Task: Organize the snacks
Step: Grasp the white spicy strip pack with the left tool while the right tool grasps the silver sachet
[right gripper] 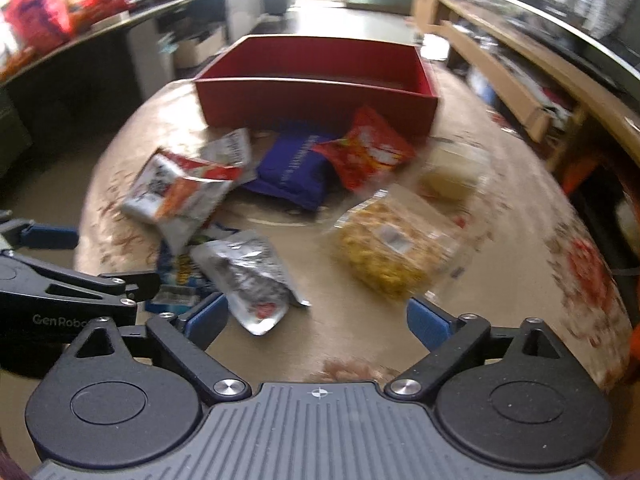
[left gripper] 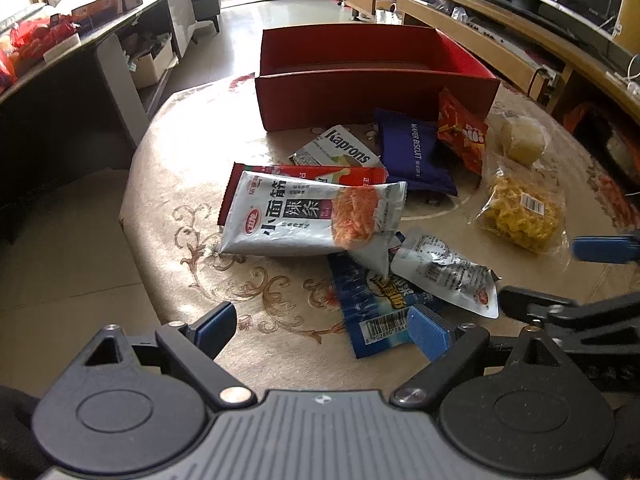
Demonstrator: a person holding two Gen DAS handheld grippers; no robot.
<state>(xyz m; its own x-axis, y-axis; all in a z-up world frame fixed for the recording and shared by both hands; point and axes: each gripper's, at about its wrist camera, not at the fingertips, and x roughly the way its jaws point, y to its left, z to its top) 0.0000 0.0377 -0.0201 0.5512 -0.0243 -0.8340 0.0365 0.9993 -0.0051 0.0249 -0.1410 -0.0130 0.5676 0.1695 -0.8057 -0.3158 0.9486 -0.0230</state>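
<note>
Several snack packets lie on a round table with a beige patterned cloth (left gripper: pixel 176 196). Behind them stands a red open box (left gripper: pixel 376 96), also in the right wrist view (right gripper: pixel 316 96). A silver spicy-strip packet (left gripper: pixel 304 216) lies on a red packet (left gripper: pixel 304 172). Nearer are a small silver pouch (left gripper: pixel 444 272) and a blue barcode packet (left gripper: pixel 372 312). My left gripper (left gripper: pixel 322 328) is open, its right finger over the blue packet. My right gripper (right gripper: pixel 316 320) is open over bare cloth, with the silver pouch (right gripper: pixel 248 276) by its left finger. Neither holds anything.
Near the box lie a Kaprons packet (left gripper: pixel 340 150), a purple wafer bag (left gripper: pixel 412 156), a red chip bag (left gripper: pixel 460 132), a wrapped pale bun (left gripper: pixel 522 140) and a yellow noodle snack (left gripper: pixel 520 212). A dark counter (left gripper: pixel 80 80) stands left, a wooden bench (left gripper: pixel 480 40) right.
</note>
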